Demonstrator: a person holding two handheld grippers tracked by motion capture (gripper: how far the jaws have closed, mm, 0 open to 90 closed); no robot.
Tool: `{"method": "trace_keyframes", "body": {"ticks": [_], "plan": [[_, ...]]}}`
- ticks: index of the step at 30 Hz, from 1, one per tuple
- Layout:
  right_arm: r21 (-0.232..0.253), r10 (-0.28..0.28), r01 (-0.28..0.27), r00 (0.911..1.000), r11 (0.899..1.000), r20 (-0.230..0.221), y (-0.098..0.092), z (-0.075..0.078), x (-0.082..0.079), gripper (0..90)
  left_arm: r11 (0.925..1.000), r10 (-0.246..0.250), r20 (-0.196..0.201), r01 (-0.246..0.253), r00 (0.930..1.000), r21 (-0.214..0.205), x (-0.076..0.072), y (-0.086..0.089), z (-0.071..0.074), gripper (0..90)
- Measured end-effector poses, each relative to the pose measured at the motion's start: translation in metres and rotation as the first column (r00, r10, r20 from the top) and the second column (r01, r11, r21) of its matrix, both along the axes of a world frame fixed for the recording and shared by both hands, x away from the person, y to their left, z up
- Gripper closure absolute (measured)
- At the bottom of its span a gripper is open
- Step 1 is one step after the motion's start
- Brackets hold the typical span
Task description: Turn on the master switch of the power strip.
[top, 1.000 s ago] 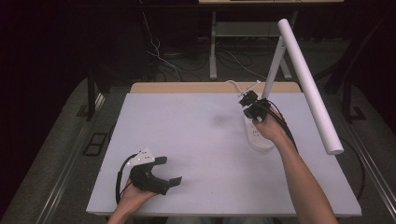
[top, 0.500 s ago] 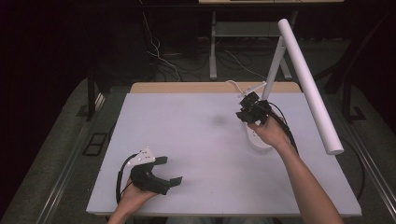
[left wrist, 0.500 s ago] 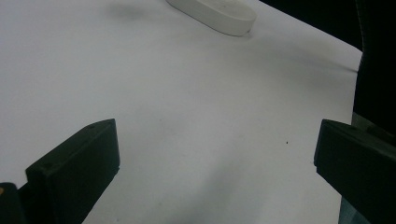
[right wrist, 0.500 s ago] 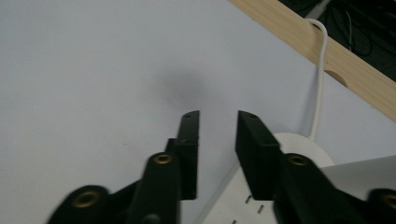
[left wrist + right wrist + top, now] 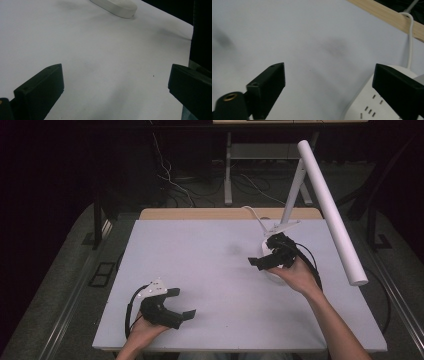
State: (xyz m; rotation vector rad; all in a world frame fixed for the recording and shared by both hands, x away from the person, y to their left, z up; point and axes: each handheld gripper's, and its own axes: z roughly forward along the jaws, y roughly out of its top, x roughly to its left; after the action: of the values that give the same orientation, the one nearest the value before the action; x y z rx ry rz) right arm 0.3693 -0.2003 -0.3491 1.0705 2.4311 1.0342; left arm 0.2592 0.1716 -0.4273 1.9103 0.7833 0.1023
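Observation:
A white desk lamp stands at the table's far right, with a long tube head [image 5: 330, 215] on a slanted arm [image 5: 292, 195]. At its foot lies a white oval base [image 5: 274, 274] with small slots [image 5: 372, 105], partly hidden by the right hand. My right gripper [image 5: 262, 252] hovers over the base's left end. Its jaws have just been opening and now stand wide with nothing between them [image 5: 329, 75]. My left gripper [image 5: 182, 303] rests at the front left, open and empty [image 5: 116, 72]. The base [image 5: 115, 6] lies far ahead of it.
A white cable [image 5: 410, 45] runs from the base over the wooden strip [image 5: 200, 214] at the table's far edge. The white tabletop [image 5: 210, 265] spreads between the two hands. The floor around is dark, with table legs and cables behind.
The right gripper has drawn back from the lamp's foot toward the person and a little left. Its jaws went from shut to wide open. The left hand has stayed put.

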Motion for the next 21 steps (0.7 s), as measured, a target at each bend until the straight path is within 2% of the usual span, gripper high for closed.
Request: {"method": "trace_keyframes", "body": {"ticks": [1,4,11,21], "plan": [[0.0,0.0,0.0,1.0,1.0,0.0,0.0,0.0,0.0,0.0,1.0,0.0,0.0,0.0,1.0,0.001,0.0,0.0,0.0,0.0],[0.04,0.011,-0.011,0.9998,0.999,-0.014,-0.004,-0.003,-0.009,0.0,1.0,0.002,0.0,-0.002,1.0,0.001,0.0,0.0,0.0,0.0],[0.102,0.005,-0.004,0.9999,0.995,-0.011,-0.016,-0.006,-0.028,0.0,1.0,-0.001,0.001,0.001,1.0,0.002,0.0,0.0,-0.001,0.0],[0.163,-0.017,0.021,0.9995,0.986,-0.027,-0.035,-0.016,-0.049,0.0,1.0,-0.002,0.002,0.002,1.0,0.007,0.0,-0.001,-0.001,0.0]]}}
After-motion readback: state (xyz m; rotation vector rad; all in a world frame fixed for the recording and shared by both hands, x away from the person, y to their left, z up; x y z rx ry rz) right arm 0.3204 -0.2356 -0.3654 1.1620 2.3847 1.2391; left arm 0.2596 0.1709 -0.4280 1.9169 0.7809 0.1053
